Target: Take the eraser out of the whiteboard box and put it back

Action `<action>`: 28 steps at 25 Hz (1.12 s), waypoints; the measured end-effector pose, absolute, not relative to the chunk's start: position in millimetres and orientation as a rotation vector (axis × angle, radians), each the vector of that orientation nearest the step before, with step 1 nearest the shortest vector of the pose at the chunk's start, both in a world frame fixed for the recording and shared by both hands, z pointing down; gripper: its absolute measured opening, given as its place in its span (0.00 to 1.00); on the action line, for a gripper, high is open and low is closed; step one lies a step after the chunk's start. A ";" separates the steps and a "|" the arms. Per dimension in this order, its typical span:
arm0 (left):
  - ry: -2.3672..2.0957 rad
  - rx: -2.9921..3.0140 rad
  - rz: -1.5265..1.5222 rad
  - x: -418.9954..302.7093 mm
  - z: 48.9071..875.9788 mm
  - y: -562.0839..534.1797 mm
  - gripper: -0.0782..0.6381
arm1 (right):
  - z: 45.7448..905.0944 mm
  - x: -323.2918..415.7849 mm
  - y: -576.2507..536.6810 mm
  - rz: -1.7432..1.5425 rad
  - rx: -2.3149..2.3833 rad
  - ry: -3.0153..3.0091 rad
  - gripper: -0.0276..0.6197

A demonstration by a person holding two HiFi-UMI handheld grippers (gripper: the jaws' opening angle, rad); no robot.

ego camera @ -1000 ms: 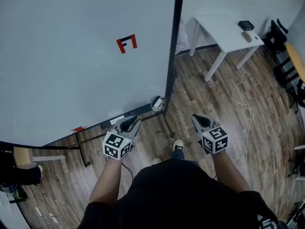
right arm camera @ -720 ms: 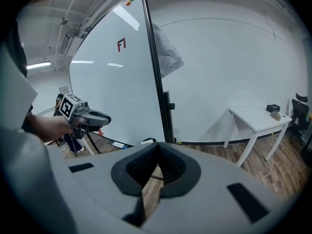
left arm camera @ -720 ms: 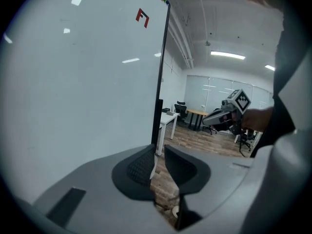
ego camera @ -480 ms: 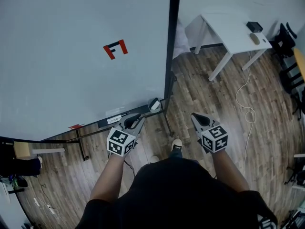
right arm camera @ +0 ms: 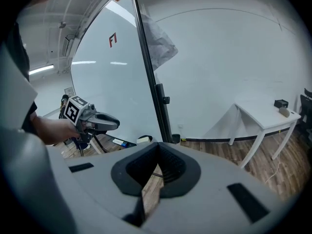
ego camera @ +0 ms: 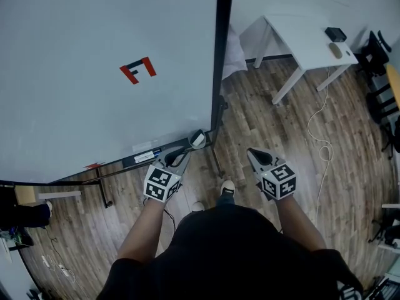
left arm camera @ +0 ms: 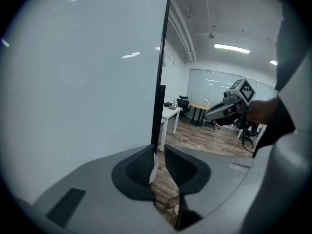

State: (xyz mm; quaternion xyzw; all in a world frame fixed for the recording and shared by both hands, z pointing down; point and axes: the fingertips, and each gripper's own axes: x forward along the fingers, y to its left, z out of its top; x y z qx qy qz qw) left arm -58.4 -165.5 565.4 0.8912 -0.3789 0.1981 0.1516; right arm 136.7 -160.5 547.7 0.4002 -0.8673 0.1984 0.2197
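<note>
A small white and dark box sits at the right end of the whiteboard tray, next to the black frame post. I cannot tell the eraser apart from it. It shows as a white block in the right gripper view. My left gripper is shut and empty, just in front of the tray and left of the box. It also shows in its own view. Over the floor to the right my right gripper is shut with nothing in it, seen too in its own view.
The big whiteboard carries a red and black mark. Its stand legs spread over the wood floor. A white table stands at the back right, and a white cable trails across the floor. My shoes are below.
Both grippers have moved forward and a little down. The left one has drawn closer to the tray's right end. The whiteboard has slid left in the head view.
</note>
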 end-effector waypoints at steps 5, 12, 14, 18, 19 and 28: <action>-1.091 2.576 0.626 -47.3 576.7 -172.7 0.21 | 550.8 139.7 -169.9 0.545 1.096 -2.396 0.03; -1.107 2.597 0.684 -37.6 590.7 -187.8 0.21 | 560.3 151.4 -180.9 0.565 1.093 -2.372 0.03; -1.109 2.585 0.688 -37.9 595.5 -193.0 0.22 | 562.9 151.3 -185.1 0.564 1.086 -2.371 0.03; -1.111 2.564 0.709 -36.2 604.1 -201.6 0.22 | 566.3 149.3 -190.8 0.567 1.061 -2.373 0.03; -1.113 2.563 0.719 -35.0 606.1 -203.3 0.22 | 567.2 149.5 -191.6 0.568 1.057 -2.372 0.03; -1.104 2.537 0.780 -26.2 627.0 -217.1 0.29 | 577.7 154.2 -195.9 0.582 1.029 -2.359 0.03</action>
